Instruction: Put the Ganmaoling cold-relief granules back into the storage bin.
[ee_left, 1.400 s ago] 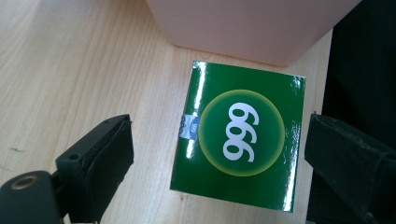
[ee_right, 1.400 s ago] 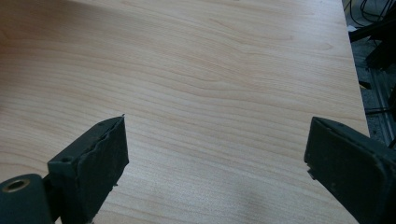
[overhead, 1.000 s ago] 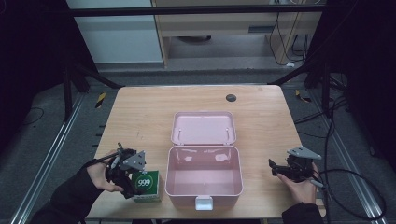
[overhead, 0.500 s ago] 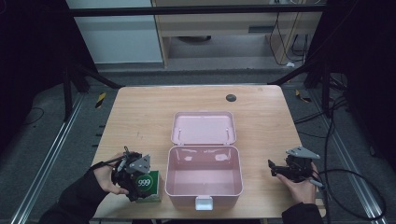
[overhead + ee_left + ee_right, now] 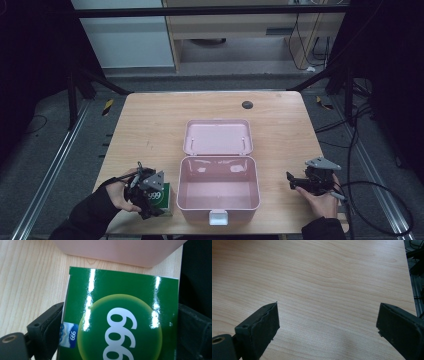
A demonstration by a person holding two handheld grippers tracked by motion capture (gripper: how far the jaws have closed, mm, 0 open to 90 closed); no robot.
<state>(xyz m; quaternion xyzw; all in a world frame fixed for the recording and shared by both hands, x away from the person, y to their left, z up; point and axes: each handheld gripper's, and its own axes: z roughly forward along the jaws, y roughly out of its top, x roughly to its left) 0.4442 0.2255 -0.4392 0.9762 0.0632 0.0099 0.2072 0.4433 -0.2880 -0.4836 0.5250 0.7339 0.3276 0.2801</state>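
Note:
A green carton marked "999" lies on the wooden table just left of the open pink case. My left gripper is shut on the carton: a black jaw presses each of its sides, and the carton rests on the table. The pink case's tray has nothing in it, and its lid lies flat behind it. My right gripper stands open to the right of the case, low over bare wood, holding nothing.
A small dark round disc sits near the table's far edge. Bare wood stretches left of and behind the case. The front table edge runs just below both hands. Cables and metal rails lie on the floor around the table.
My left gripper has slid right onto the green carton, so the jaws now sit around it. The right gripper has stayed put.

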